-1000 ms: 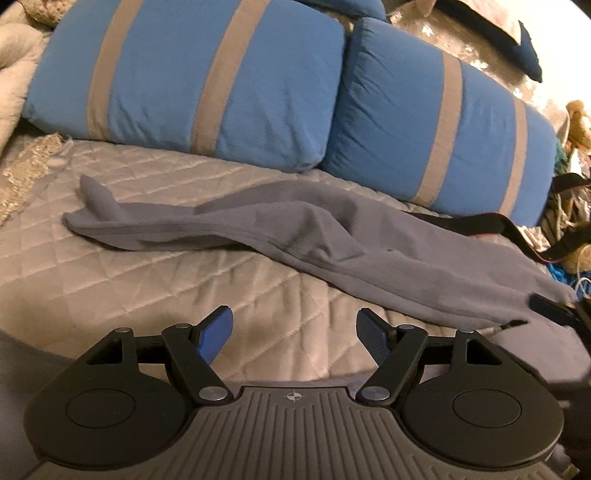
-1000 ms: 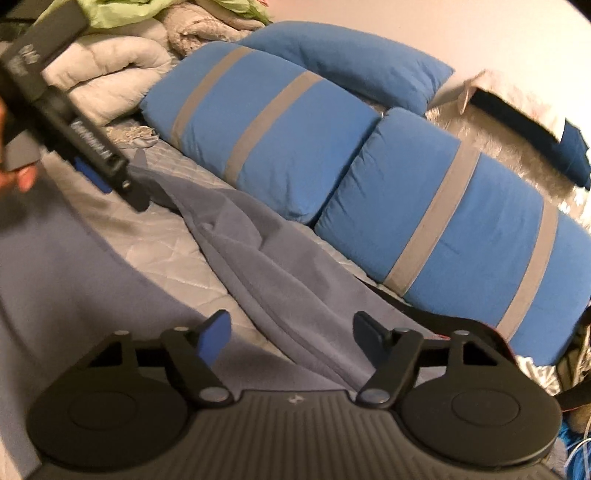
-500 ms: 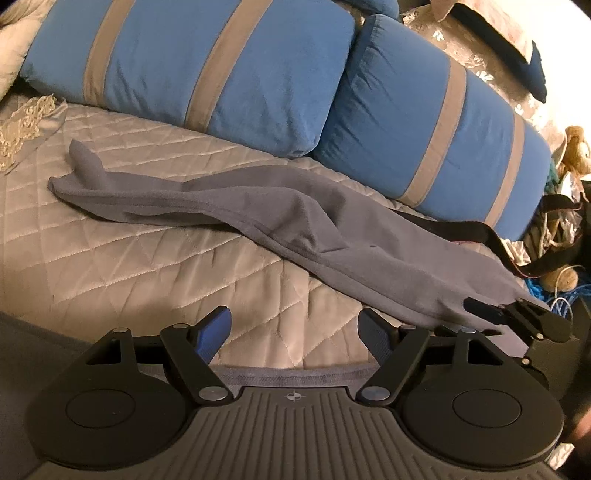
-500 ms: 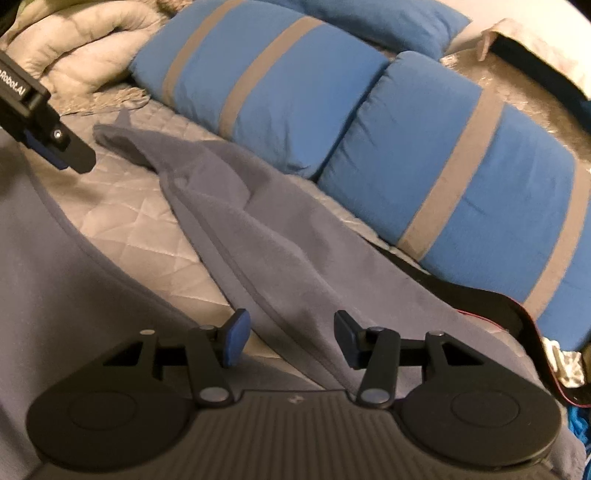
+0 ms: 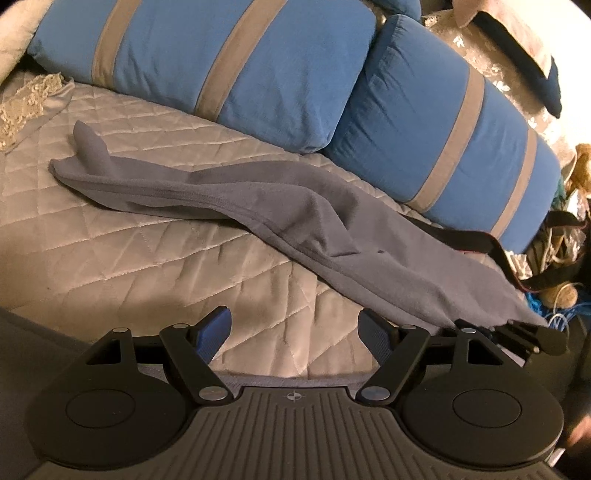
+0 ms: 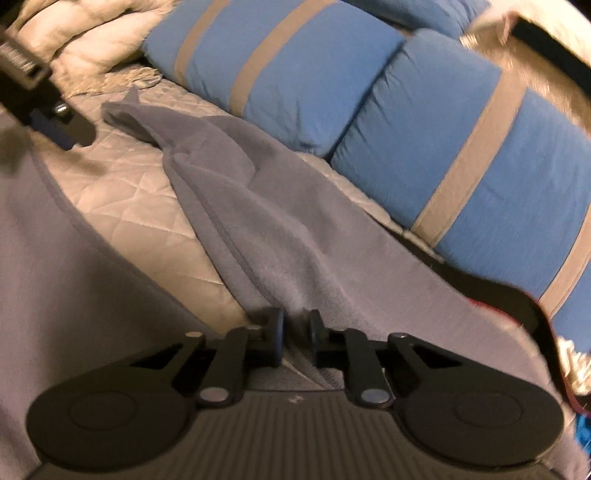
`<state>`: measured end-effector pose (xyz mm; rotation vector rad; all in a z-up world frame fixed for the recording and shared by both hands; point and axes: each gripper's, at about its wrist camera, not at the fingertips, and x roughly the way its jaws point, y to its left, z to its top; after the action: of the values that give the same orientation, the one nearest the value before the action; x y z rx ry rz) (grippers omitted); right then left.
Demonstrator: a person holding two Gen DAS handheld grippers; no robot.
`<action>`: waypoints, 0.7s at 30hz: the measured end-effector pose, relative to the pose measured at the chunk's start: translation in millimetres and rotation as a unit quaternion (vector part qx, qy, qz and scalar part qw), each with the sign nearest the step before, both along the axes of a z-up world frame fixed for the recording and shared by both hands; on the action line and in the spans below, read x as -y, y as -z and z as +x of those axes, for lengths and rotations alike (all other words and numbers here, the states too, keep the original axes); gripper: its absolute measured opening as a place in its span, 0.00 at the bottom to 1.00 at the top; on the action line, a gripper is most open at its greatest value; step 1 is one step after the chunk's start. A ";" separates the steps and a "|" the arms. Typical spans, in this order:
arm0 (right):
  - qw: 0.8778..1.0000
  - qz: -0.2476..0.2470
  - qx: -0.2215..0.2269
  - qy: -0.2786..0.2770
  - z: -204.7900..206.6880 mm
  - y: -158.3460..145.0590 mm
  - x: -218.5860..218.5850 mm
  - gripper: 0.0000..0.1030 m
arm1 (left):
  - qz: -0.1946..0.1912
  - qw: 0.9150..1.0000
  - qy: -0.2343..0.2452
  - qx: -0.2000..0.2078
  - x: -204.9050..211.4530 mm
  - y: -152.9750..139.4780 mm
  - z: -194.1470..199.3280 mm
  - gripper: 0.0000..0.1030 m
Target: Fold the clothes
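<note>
No brand tags or labels I can actually read here. There's some white lettering on the left gripper's body at the far left of the right wrist view, but it's too blurry to make out.

Around the scene: two blue pillows (image 5: 229, 70) with tan stripes sit along the far side of the quilted bed (image 5: 122, 254), a pale duvet (image 6: 88, 33) is bunched at the far left, and a black strap (image 5: 465, 236) pokes out from under the cloth on the right, next to a tangle of cords.

The grey garment (image 5: 295, 218) lies in a long bunched strip, running from far left to near right across the quilt.

The left gripper (image 5: 295, 332) is spread wide over bare quilt, nothing between its fingers. The right gripper (image 6: 295, 338) is closing narrow, with the garment's near edge pinched between its fingers.
</note>
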<state>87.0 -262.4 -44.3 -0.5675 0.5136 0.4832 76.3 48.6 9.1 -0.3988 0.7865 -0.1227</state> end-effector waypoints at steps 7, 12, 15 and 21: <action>0.988 -0.124 0.083 -0.041 -23.4 7.9 -15.2 0.04 | -0.068 0.997 -0.024 -0.004 -9.5 4.6 10.3 0.73; 0.977 -0.171 0.112 -0.058 -32.7 11.5 -17.2 0.03 | -0.176 0.983 -0.044 -0.023 -21.4 23.1 26.7 0.73; 0.979 -0.161 0.112 -0.056 -31.2 7.7 -13.9 0.03 | -0.235 0.969 -0.071 -0.036 -29.8 36.0 38.4 0.73; 0.980 -0.156 0.108 -0.058 -28.0 7.6 -9.5 0.03 | -0.297 0.944 -0.138 -0.044 -47.0 53.1 60.1 0.71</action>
<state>59.0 -252.9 -51.8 -0.9450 0.3517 0.4475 136.4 95.7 -44.0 -1.0896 0.7641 -0.0776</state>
